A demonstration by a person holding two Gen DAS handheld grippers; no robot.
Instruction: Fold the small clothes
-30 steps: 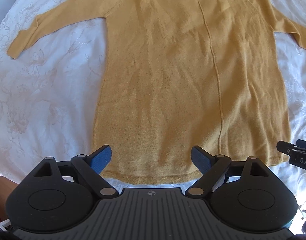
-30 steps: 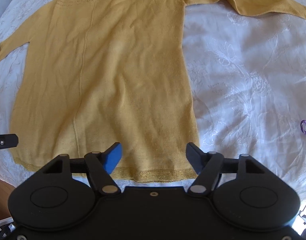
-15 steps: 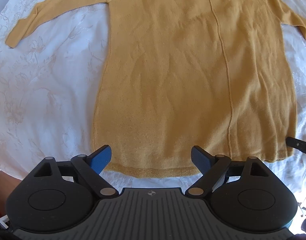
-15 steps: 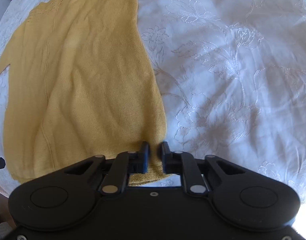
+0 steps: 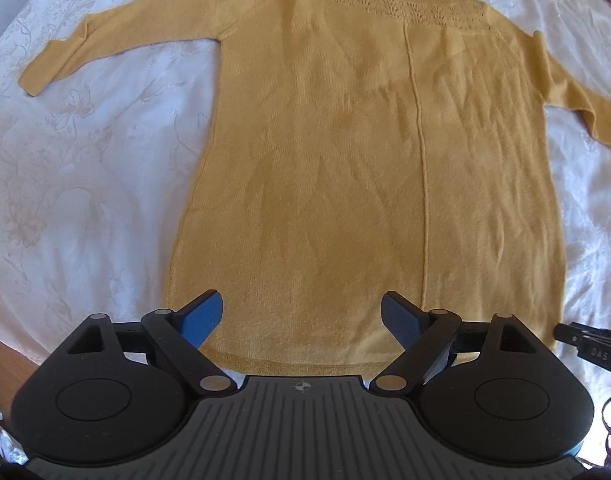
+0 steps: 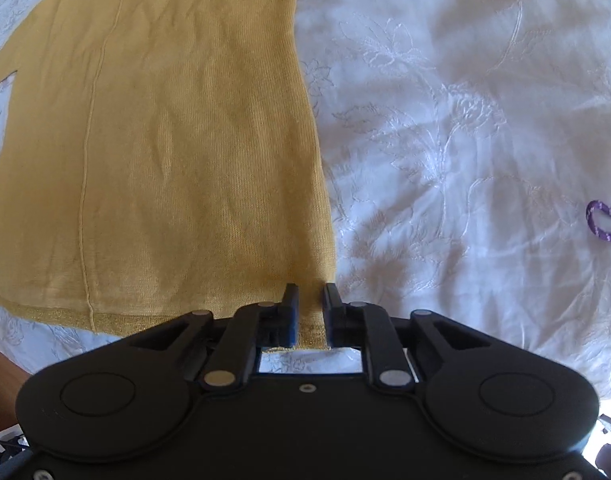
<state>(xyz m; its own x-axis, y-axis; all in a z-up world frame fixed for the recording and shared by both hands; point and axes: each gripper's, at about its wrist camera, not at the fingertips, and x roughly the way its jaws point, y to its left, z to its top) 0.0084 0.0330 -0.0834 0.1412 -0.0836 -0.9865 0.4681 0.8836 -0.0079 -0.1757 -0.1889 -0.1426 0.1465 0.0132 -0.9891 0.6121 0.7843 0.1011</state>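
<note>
Mustard knit sweater (image 5: pixel 345 168) lay flat on the white embroidered cloth (image 6: pixel 465 140), where the right tool (image 6: pixel 308 312), clamped a moment before at the sweater's hem corner, was opening again astride it, while the left tool (image 5: pixel 301 320) hung released above the hem, so folding was unstarted.

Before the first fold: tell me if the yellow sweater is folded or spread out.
Spread out. The sweater lies flat on the white bedspread, both sleeves stretched sideways, hem straight, no layer doubled over.
</note>
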